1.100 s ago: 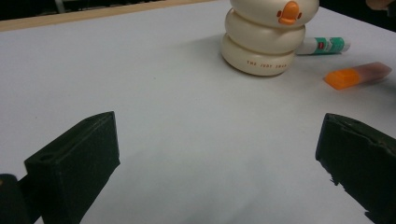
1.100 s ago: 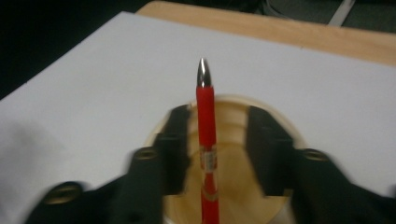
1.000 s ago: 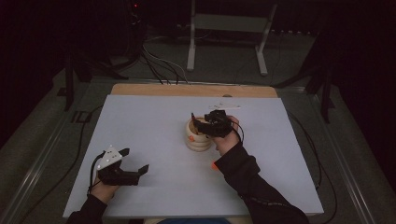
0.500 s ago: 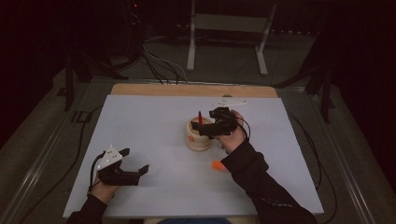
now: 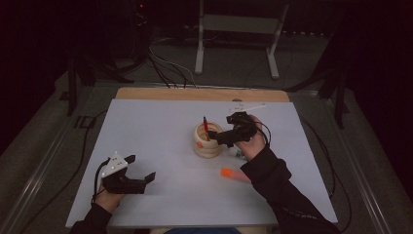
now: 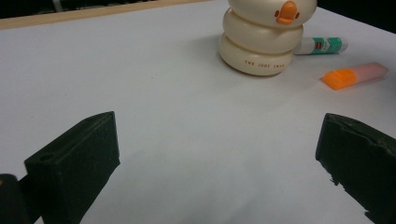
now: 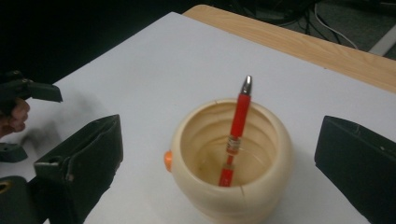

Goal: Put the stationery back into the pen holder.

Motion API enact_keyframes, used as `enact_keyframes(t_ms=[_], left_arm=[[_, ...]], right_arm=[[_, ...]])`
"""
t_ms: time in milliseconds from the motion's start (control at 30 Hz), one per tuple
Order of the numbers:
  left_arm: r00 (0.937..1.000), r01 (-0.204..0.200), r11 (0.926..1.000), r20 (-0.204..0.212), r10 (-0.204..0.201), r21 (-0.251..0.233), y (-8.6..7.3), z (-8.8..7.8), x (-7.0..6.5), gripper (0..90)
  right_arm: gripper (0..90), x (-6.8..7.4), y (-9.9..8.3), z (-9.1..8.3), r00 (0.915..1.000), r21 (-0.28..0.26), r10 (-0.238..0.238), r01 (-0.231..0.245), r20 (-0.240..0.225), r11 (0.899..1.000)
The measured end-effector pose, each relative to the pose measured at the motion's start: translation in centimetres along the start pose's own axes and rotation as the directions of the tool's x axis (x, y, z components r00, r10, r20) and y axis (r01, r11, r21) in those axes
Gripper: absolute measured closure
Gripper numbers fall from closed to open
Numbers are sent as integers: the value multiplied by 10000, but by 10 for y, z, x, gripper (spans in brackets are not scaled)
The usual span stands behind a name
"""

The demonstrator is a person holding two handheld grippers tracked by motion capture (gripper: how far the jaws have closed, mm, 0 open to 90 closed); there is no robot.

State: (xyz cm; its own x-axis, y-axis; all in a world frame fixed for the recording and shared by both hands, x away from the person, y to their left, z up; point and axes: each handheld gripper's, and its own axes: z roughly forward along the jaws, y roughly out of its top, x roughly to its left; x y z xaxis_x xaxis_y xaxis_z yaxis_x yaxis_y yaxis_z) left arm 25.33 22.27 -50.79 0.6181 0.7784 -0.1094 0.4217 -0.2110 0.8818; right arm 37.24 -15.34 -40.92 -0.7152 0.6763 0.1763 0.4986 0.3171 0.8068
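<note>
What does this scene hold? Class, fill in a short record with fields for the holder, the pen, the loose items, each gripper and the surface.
holder: cream duck-shaped pen holder, upright near the table's middle
pen: red pen standing tilted inside the holder
loose items: orange highlighter and glue stick lying on the table beside the holder
right gripper: jaws have just been opening, now wide, above the holder, nothing between them
left gripper: open, empty, low over the near left
surface: white table
</note>
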Motion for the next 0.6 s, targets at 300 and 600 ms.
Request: enact_keyframes(t_ms=[300, 600], left_arm=[[10000, -16, 10000, 16, 16, 11, 0, 0, 0, 3], [10000, 0, 10000, 6, 0, 19, 0, 0, 0, 3]], right_arm=[[13, -6, -7, -14, 9998, 185, -203, 204, -33, 9996], [13, -9, -22, -29, 9983, 677, -539, 552, -198, 9962]])
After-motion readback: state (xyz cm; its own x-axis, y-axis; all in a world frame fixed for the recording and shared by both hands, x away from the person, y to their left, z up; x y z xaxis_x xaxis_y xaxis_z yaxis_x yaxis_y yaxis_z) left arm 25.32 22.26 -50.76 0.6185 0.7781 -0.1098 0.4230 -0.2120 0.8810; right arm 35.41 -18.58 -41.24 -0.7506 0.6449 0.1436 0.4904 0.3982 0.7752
